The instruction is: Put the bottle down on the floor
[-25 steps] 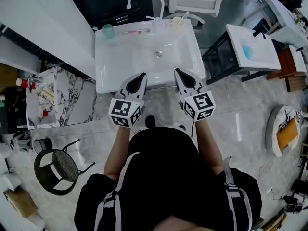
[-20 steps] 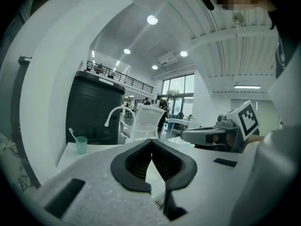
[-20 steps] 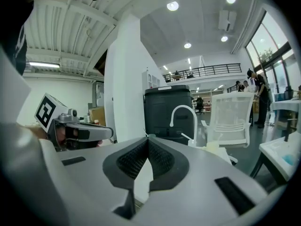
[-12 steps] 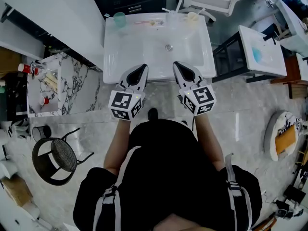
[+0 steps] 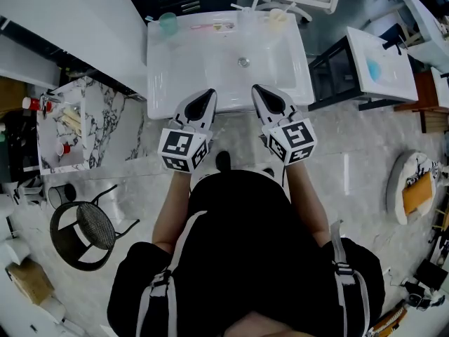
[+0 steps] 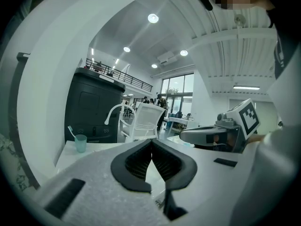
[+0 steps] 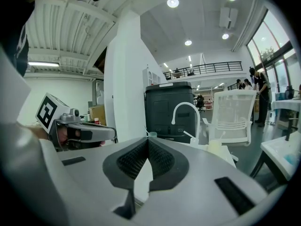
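Shut tight and empty, left gripper [image 5: 205,97] and right gripper [image 5: 259,93] hover at the sink's [image 5: 210,65] near edge, no bottle yet grasped.

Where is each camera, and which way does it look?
Head view: on the head, facing steeply down at the sink; shows torso, left gripper, right gripper.
Left gripper view: on the left gripper, facing along its shut fingers toward the faucet; right gripper beside.
Right gripper view: on the right gripper, same way; shut fingers, left gripper beside.
Shared: both gripper views catch the faucet and white chair.
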Motion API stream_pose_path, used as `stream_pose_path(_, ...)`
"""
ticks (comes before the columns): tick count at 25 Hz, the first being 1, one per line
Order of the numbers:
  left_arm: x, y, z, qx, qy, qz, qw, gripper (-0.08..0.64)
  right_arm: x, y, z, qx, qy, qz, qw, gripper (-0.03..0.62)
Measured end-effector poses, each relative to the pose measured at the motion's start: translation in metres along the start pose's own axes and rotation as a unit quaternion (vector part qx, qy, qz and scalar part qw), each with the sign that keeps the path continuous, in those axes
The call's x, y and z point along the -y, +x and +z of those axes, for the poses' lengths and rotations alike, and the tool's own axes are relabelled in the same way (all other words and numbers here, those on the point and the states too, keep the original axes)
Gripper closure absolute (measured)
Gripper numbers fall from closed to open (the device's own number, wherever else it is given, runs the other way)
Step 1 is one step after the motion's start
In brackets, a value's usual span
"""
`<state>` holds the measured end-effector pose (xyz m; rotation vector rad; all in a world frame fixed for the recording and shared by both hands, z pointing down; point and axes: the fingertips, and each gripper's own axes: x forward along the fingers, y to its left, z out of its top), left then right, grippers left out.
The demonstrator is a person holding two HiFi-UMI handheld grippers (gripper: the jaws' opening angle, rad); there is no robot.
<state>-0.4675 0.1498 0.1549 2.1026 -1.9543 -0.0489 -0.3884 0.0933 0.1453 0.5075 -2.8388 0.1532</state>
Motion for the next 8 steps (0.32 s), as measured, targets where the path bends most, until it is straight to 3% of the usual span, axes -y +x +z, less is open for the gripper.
stream_pose_path(8, 0.0006, -0.0018, -0.0011, 0.001, 0.001, -0.004, 1.0, 0.541, -0.0045, -0.0008, -0.0027, -0.002, -0.003, -0.001, 1.0, 0.59)
